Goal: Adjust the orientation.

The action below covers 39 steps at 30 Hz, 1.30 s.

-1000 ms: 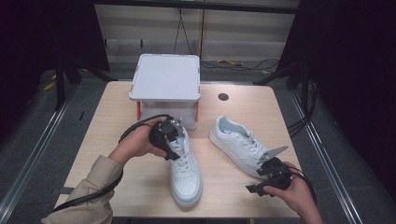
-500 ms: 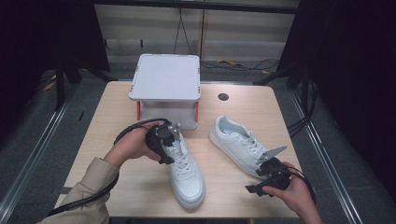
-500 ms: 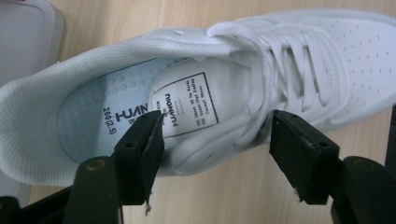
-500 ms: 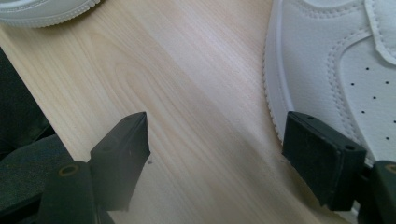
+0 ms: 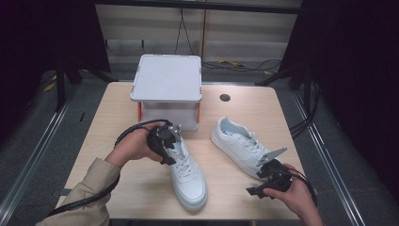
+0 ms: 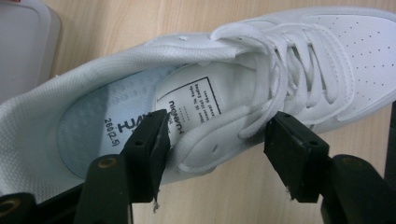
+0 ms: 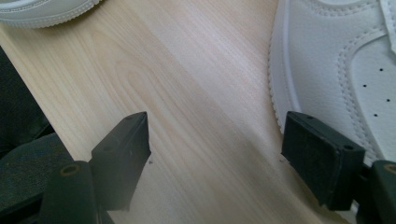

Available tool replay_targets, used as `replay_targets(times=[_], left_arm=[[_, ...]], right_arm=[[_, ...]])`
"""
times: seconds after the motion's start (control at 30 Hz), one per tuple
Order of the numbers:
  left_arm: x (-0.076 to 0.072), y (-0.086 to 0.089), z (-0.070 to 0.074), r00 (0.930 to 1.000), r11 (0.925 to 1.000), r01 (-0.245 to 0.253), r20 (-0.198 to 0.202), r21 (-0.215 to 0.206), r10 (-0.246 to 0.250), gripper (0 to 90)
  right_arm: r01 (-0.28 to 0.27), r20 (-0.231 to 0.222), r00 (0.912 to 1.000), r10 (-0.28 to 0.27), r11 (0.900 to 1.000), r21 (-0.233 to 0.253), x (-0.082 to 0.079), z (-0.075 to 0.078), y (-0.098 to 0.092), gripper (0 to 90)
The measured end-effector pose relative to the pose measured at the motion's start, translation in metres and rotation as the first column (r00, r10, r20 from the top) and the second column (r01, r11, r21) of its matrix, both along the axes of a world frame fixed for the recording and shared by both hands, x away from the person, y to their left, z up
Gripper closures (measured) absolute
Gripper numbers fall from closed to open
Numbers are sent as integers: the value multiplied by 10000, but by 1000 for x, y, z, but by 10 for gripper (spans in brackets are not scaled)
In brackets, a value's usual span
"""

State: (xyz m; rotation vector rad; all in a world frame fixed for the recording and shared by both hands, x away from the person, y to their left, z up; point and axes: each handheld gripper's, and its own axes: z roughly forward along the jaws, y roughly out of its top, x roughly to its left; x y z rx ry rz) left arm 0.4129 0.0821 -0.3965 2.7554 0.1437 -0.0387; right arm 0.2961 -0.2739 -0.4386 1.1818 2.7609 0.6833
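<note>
A white lace-up leather shoe point(image 5: 187, 173) lies flat on the pale wooden table point(image 5: 113, 117), near the middle of the front edge, with its toe toward that edge and its heel toward the back. The left gripper point(image 5: 164, 143) sits at the heel end of this shoe. In the left gripper view, its two black jaws are spread apart around the shoe's side wall point(image 6: 205, 140): one jaw is inside the shoe opening, over the blue-grey insole with black print, and the other is outside, by the white laces. The jaws are not squeezing the wall.

A second white lace-up leather shoe point(image 5: 240, 146) lies well apart from the first, closer to the right edge of the table, turned at a slant. The right gripper point(image 5: 269, 178) is low over the table near the front right corner, just beside this shoe's toe. In the right gripper view, its jaws are wide apart with bare wood between them, and one jaw is just beside the shoe's sole edge point(image 7: 280, 84).

A white square plastic box with a flat lid point(image 5: 167, 80) stands at the back edge of the table, just behind the first shoe's heel.
</note>
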Motion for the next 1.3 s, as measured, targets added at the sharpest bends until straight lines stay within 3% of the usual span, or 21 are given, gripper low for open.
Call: replay_targets(times=[0.03, 0.1, 0.2, 0.3, 0.33, 0.43, 0.47, 0.5, 0.57, 0.6, 0.63, 0.67, 0.83, 0.9, 0.93, 0.97, 1.03, 1.07, 1.17, 1.27, 1.3], left_arm=[[2, 2, 4, 9995, 9994, -307, -64, 156, 308, 508], [1, 2, 5, 9991, 9990, -419, -13, 160, 419, 593], [0, 6, 7, 9945, 9939, -960, -374, 541, 980, 663], [-3, 14, 7, 9889, 9895, -1309, -628, 609, 1347, 693], [-8, 20, 9, 9837, 9845, -1637, -650, 629, 1677, 720], [-14, 25, 9, 9822, 9829, -1703, -684, 707, 1751, 745], [-19, 31, 9, 9874, 9877, -1443, -567, 609, 1478, 741], [-20, 34, 7, 9914, 9917, -1235, -392, 355, 1249, 717], [-20, 36, 7, 9901, 9906, -1340, -386, 258, 1350, 647], [-20, 37, 5, 9917, 9918, -1224, -361, 374, 1238, 647], [-20, 37, -1, 9944, 9924, -1040, -132, 655, 1051, 549], [-20, 37, -1, 9944, 9924, -1040, -132, 655, 1051, 505], [-15, 36, -14, 9965, 9869, -832, 38, 1385, 835, 445], [-10, 35, -22, 9960, 9840, -798, -266, 1593, 851, 438], [-10, 34, -26, 9957, 9844, -818, -304, 1557, 875, 477], [-9, 34, -32, 9905, 9810, -1086, -662, 1610, 1206, 529], [-9, 32, -33, 9932, 9823, -887, -595, 1652, 997, 601], [-10, 33, -34, 9897, 9812, -1088, -750, 1592, 1219, 620], [-15, 35, -31, 9918, 9814, -1074, -511, 1590, 1169, 679], [-19, 35, -30, 9915, 9830, -1054, -597, 1501, 1155, 702], [-23, 35, -27, 9898, 9854, -1207, -615, 1204, 1288, 724]], right_arm=[[-24, -2, 10000, 24, 10000, -8, 0, -1, 0, 229], [-32, -11, 10000, 32, 10000, -9, 0, -1, 0, 230], [-27, -6, 10000, 27, 10000, -4, 0, -2, 0, 232], [48, -33, 10000, -48, 10000, 28, 0, -1, -1, 232], [46, -13, 10000, -46, 10000, 20, 0, -1, -1, 232], [16, -18, 10000, -16, 10000, 8, 0, -1, 0, 233], [12, -18, 10000, -12, 10000, 5, 0, -1, 0, 233], [2, 11, 10000, -2, 10000, 14, 0, 0, 1, 233], [-4, 25, 10000, 4, 10000, 4, 0, 0, 2, 233], [-4, 25, 10000, 4, 10000, 4, 0, 0, 2, 233], [-95, 57, 9999, 95, 10000, -6, 1, 0, 3, 233], [-41, -17, 10000, 41, 10000, -17, 0, 0, 4, 233], [-98, -59, 9999, 98, 10000, -10, 0, -1, 5, 234], [-75, -84, 9999, 75, 10000, -23, 0, -2, 4, 234], [-69, -104, 9999, 69, 10000, -29, 1, -2, 4, 233], [-80, -117, 9999, 80, 10000, -39, 1, -3, 4, 234], [-106, -116, 9999, 106, 9999, -17, 1, -3, 4, 233], [-81, -106, 9999, 81, 10000, -16, 1, -3, 4, 233], [-64, -114, 9999, 64, 10000, -18, 1, -3, 4, 234], [-100, -99, 9999, 100, 9999, -24, 2, -3, 4, 235], [-150, -49, 9999, 150, 9999, -3, 2, -3, 5, 235]])
